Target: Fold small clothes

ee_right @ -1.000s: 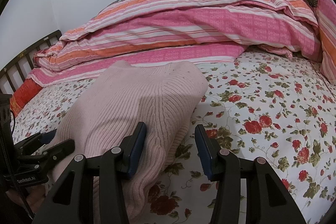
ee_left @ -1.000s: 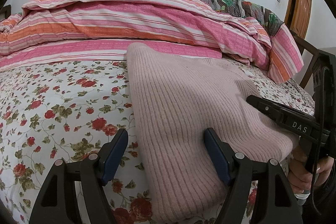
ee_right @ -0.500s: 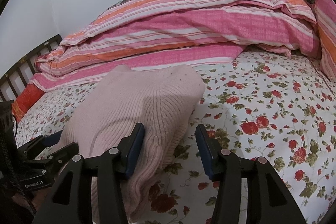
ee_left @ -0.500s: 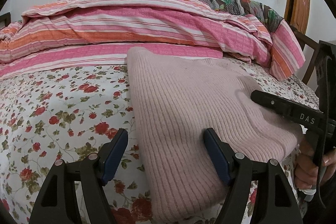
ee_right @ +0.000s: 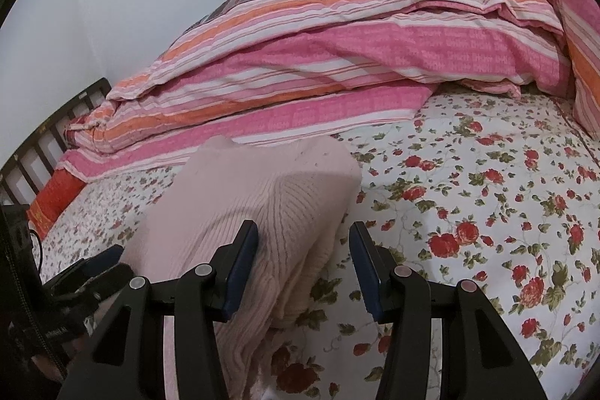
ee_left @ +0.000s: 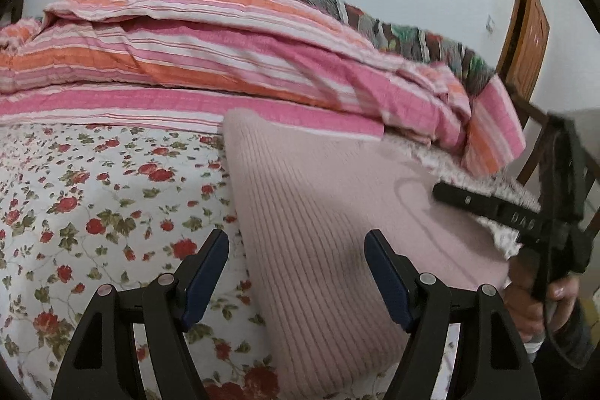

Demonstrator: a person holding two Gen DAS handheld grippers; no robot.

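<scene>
A pink ribbed sweater [ee_left: 322, 231] lies folded on a flowered bedsheet [ee_left: 93, 205], its far end just short of a heap of striped quilts [ee_left: 225, 62] against the wall; the left gripper [ee_left: 296, 274] hovers over the sweater's left edge with its jaws spread wide, one blue pad over the sheet and the other over the knit, holding nothing; the right gripper [ee_right: 305, 261] hangs over the opposite edge, jaws roughly half open, the near pad resting against the knit and the other clear above the sheet, so no grip shows. A hand [ee_left: 532, 302] works the right tool's trigger at the frame's edge. The fold looks well along, with a last fold or tidy-up likely ahead; to do it cleanly, each gripper should probably pinch every layer at its own side edge, both at matching depth, then lift together and level so the thick knit does not sag or slip apart.
</scene>
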